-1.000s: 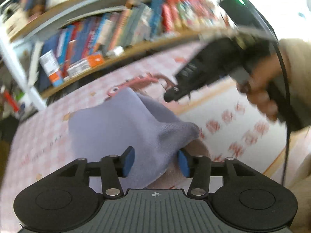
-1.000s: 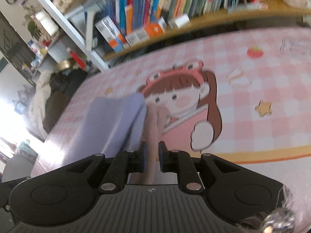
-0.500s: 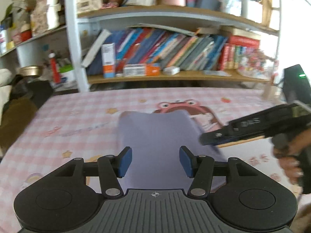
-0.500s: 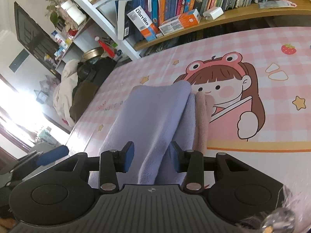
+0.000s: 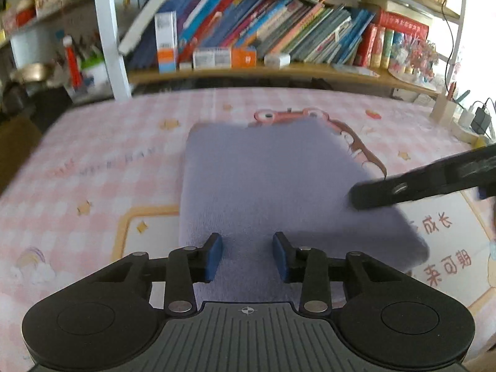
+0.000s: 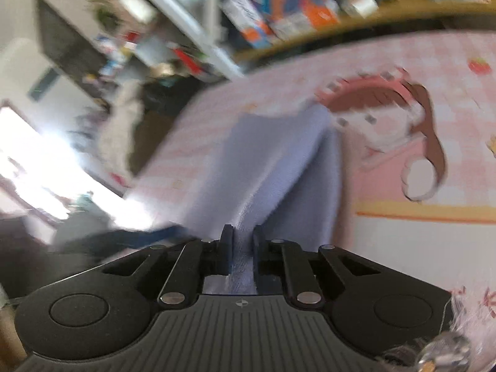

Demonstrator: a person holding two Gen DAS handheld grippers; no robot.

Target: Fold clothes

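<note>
A lavender folded garment (image 5: 272, 186) lies flat on a table covered by a pink checked cloth (image 5: 102, 167) printed with a cartoon girl in a frog hat, stars and a yellow-framed panel. In the left wrist view the garment forms a rough rectangle running away from the camera, its far edge reaching the cartoon's hat.

The left tool (image 5: 247, 255) hovers at the garment's near edge with its blue-padded fingers (image 5: 214, 255) spread apart, fabric showing between them but not gripped.

The right tool (image 6: 240, 249) has its fingers drawn close together, clamped on a ridge of the lavender fabric that rises from the cloth into the gap. From the left wrist view, this right tool (image 5: 365, 197) reaches in from the right and meets the garment's right edge. The right wrist view is heavily blurred.

Behind the table a wooden bookshelf (image 5: 279, 68) holds a row of leaning books (image 5: 279, 31) and a few small boxes (image 5: 214, 57). A white upright post (image 5: 110, 37) stands at the shelf's left end.
</note>
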